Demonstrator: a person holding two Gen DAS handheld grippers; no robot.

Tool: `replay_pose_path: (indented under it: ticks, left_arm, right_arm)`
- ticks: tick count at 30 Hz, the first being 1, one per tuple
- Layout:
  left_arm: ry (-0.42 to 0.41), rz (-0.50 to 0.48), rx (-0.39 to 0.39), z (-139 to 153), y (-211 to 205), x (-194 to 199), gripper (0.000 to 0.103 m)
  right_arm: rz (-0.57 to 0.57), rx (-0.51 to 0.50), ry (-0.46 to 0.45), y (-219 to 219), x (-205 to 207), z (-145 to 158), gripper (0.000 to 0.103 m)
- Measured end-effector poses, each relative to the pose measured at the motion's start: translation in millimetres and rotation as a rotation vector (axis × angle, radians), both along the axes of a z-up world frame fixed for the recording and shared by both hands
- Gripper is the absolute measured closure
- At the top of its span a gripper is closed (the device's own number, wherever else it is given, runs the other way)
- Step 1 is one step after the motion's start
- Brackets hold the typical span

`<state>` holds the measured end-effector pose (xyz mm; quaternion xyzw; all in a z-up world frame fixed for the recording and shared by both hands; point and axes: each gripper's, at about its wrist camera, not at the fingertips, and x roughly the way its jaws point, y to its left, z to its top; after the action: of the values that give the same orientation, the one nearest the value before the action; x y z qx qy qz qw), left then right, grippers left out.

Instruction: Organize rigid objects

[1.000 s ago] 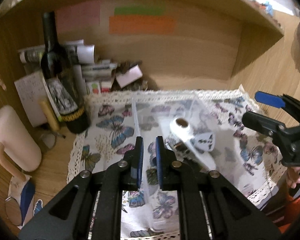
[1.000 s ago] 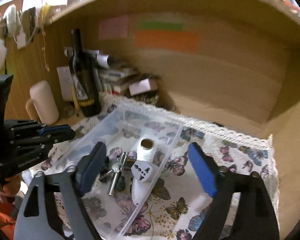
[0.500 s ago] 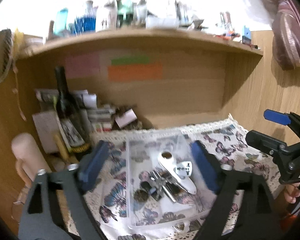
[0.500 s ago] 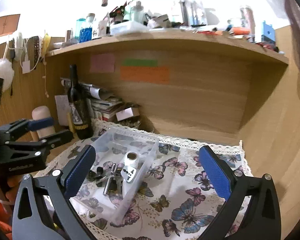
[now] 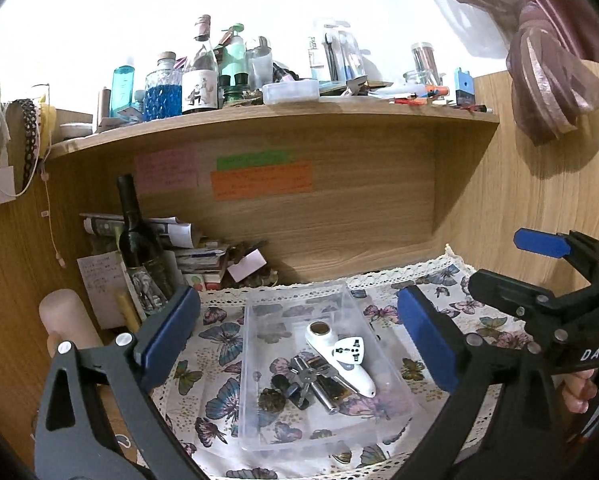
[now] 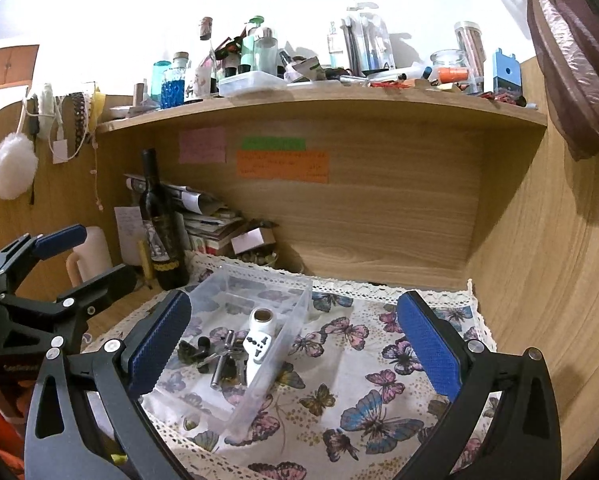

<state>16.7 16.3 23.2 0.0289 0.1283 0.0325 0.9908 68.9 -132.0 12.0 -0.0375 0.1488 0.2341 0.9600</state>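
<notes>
A clear plastic bin (image 5: 259, 432) (image 6: 299, 300) sits on a butterfly-print cloth (image 5: 215, 344) (image 6: 379, 380). In it lie a white handheld device (image 5: 339, 364) (image 6: 259, 344), a white travel adapter (image 5: 349, 350) (image 6: 257, 346), a metal cross key (image 5: 315, 380) (image 6: 223, 364) and small dark pieces (image 5: 273, 398) (image 6: 191, 350). My left gripper (image 5: 299, 336) is open and empty, held back above the bin. My right gripper (image 6: 295, 340) is open and empty, right of the bin; it also shows in the left wrist view (image 5: 499, 268).
A dark wine bottle (image 5: 139, 248) (image 6: 159, 224), stacked papers and boxes (image 5: 203, 256) and a pale mug (image 5: 65, 320) stand at the left. A wooden shelf (image 5: 299, 116) crowded with bottles overhangs. Wooden walls close the back and right.
My left gripper opened from nearly shut and pulled back and up from the bin. My right gripper also pulled back and up. The bin's contents stayed in place.
</notes>
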Motion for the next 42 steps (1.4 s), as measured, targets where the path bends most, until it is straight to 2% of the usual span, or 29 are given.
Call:
replay_pose_path:
  ticks: [42]
  left_arm:
    - [0.011,-0.026,-0.056,-1.9,7.4,1.0,0.002]
  right_arm:
    - [-0.003,0.012,0.001,3.1,-5.4,0.7,0.000]
